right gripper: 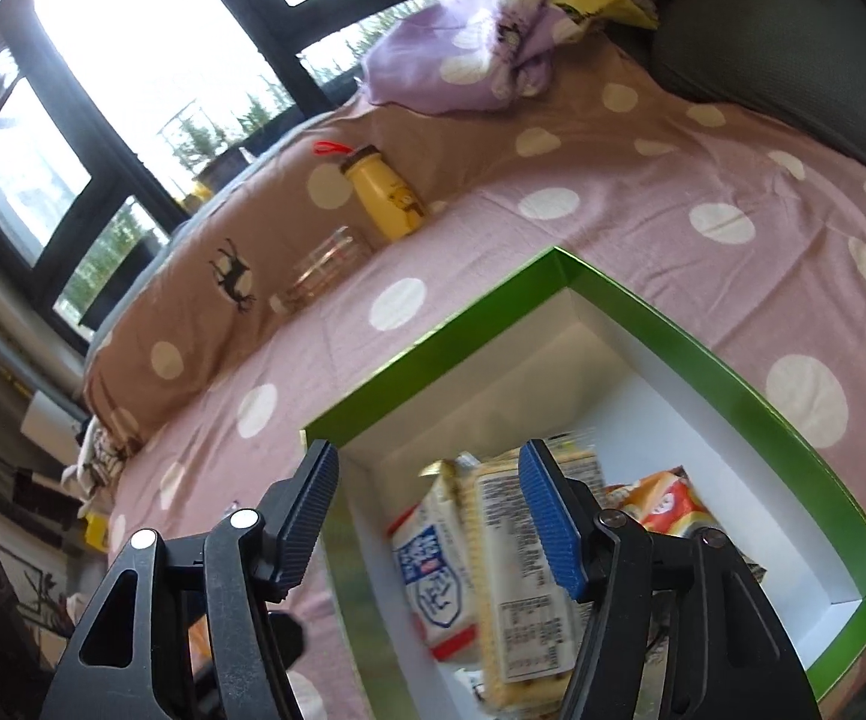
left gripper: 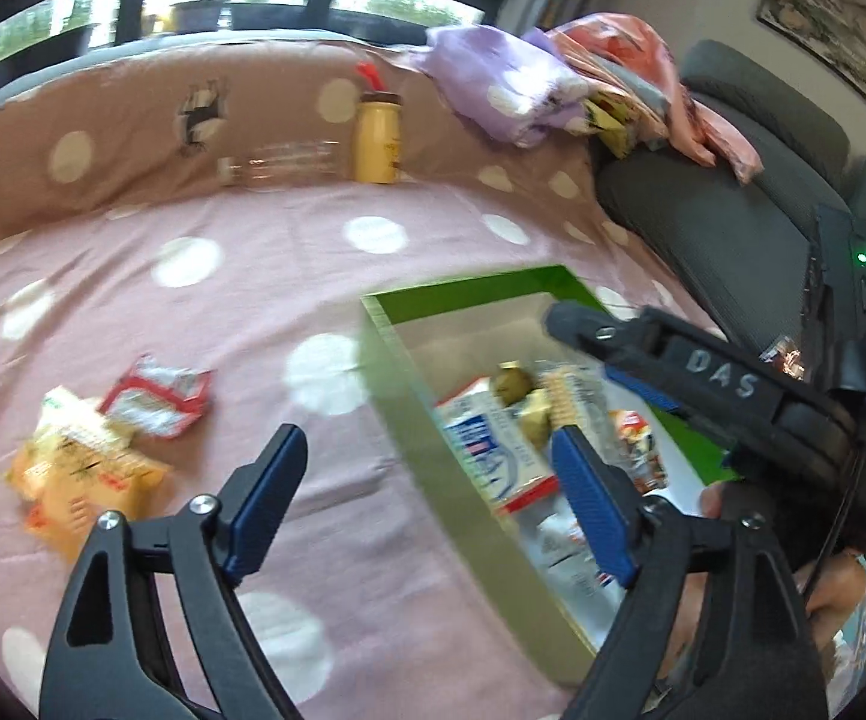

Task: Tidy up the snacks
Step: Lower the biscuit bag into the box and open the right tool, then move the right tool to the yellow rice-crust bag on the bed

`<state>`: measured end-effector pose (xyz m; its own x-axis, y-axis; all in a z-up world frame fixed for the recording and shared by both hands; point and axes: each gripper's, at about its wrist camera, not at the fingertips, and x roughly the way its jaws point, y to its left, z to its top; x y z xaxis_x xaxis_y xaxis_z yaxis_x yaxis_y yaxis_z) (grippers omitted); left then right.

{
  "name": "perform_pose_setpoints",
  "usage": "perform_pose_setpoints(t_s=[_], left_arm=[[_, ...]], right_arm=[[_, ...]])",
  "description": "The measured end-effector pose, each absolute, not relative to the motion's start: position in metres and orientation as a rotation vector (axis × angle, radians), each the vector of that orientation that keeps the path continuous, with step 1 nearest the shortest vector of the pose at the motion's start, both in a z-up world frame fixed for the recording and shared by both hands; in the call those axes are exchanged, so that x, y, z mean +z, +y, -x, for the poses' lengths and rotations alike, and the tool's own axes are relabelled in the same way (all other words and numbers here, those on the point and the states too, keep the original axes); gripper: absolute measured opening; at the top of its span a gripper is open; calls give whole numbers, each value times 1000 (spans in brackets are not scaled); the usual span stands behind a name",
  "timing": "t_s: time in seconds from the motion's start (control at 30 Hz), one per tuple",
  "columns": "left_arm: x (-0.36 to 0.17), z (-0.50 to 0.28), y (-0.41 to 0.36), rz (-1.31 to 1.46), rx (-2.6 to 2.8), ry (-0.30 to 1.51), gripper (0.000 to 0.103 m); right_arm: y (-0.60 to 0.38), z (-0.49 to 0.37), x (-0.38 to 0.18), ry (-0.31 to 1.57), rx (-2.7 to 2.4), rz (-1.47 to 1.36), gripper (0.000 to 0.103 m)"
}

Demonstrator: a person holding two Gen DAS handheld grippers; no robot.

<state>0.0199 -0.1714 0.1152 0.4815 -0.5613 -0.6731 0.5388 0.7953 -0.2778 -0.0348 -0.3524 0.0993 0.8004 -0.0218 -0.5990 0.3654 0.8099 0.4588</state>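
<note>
A green box [left gripper: 469, 291] with a white inside sits on the pink dotted bedspread and holds several snack packs, among them a blue-and-white pack [left gripper: 487, 450]. The box also shows in the right wrist view [right gripper: 433, 348] with a cracker pack [right gripper: 523, 570] and an orange pack [right gripper: 667, 504] inside. Two loose packs lie left of the box: a red-and-white one [left gripper: 157, 396] and a yellow-orange one [left gripper: 79, 474]. My left gripper [left gripper: 433, 498] is open and empty over the box's left wall. My right gripper [right gripper: 427, 516] is open and empty above the box; it also shows in the left wrist view [left gripper: 661, 354].
A yellow bottle [left gripper: 378, 138] and a clear glass jar [left gripper: 280, 163] lying on its side rest against the brown dotted bolster at the back. A pile of purple and pink cloth [left gripper: 511, 78] lies at the back right. A dark grey sofa [left gripper: 733, 222] borders the right side.
</note>
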Motion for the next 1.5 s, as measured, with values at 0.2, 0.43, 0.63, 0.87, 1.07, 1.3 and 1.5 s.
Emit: perform_pose_setpoints(t_s=[0.2,0.43,0.63,0.87,1.07,1.3,1.5], left_arm=[[112,-15,-93,65,-468,824,91],[75,-13,-9,236,-302,843,98],[53,-31,7,261,-238,925,98],[41,-44,22,333,-209,977,97],[35,-55,33,442,-220,1019,92],[37,-55,24,404,-226,1004,78],[35,-55,25,401,-222,1016,70]], right_arm=[[-320,33,107,607,-165,-516,68],[-273,21,105,639,-101,-396,80],[-241,13,94,695,71,-388,85],[-208,-7,84,785,274,-447,85],[-156,-66,76,949,348,-341,85],[-117,-129,42,1124,450,-262,85],[-106,-134,15,1210,444,-209,85]])
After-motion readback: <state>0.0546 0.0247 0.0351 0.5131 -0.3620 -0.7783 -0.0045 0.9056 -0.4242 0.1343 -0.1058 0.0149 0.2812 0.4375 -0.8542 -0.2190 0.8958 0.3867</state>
